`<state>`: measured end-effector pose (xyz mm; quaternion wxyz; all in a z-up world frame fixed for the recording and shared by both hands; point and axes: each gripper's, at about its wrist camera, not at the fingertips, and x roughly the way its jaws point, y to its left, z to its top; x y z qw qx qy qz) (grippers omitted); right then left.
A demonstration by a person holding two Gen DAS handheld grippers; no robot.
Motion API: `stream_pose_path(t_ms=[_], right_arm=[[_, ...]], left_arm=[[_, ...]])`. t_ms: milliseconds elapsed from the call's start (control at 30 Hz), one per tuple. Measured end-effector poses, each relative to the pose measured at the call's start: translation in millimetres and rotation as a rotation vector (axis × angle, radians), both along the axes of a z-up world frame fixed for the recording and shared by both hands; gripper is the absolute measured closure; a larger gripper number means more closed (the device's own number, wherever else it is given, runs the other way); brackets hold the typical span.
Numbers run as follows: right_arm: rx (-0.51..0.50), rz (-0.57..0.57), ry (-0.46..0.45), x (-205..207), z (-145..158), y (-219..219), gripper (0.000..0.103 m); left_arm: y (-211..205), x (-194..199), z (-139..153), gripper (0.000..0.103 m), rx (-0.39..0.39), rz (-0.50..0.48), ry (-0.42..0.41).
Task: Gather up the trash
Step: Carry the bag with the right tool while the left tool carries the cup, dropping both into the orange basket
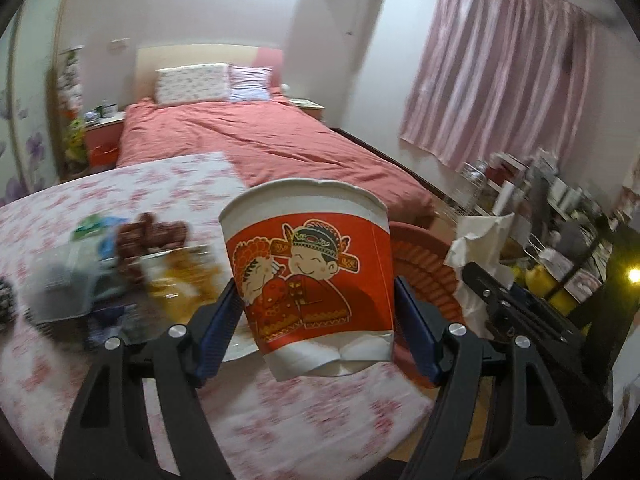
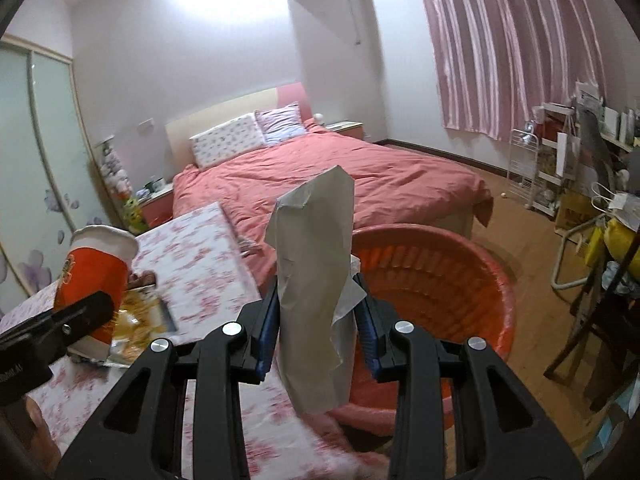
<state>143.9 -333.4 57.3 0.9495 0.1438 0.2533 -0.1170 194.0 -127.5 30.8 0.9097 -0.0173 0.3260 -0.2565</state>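
Cup (image 1: 308, 276) clamped in left tongs (image 1: 316, 320), tissue (image 2: 316, 292) pinched in right tongs (image 2: 316, 320). Carry both over basket (image 2: 472, 280), then open; keep cup upright.

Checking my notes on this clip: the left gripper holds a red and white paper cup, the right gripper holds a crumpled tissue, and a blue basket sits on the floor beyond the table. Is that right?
One detail is off: the basket is red-orange, not blue, as the right wrist view shows. The rest stands: the left gripper holds the paper cup, and the right gripper holds the tissue.
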Motion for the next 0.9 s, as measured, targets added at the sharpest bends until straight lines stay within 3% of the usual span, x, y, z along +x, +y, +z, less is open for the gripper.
stream_pose_path(t_ms=[333,733,900], right_arm=[[0.041,-0.05,-0.019,3,-11,-43,0.068],[0.111,-0.086,-0.029,6,-23,-72,0.068],[0.156,-0.086,-0.029,9,-28,-86,0.06]], left_arm=[[-70,23,-18,0.03,0.004,-0.114,0.018],[-114,40,-45,0.03,0.04,-0.188,0.053],[-125,47,-56,0.029,0.064,-0.192,0.08]])
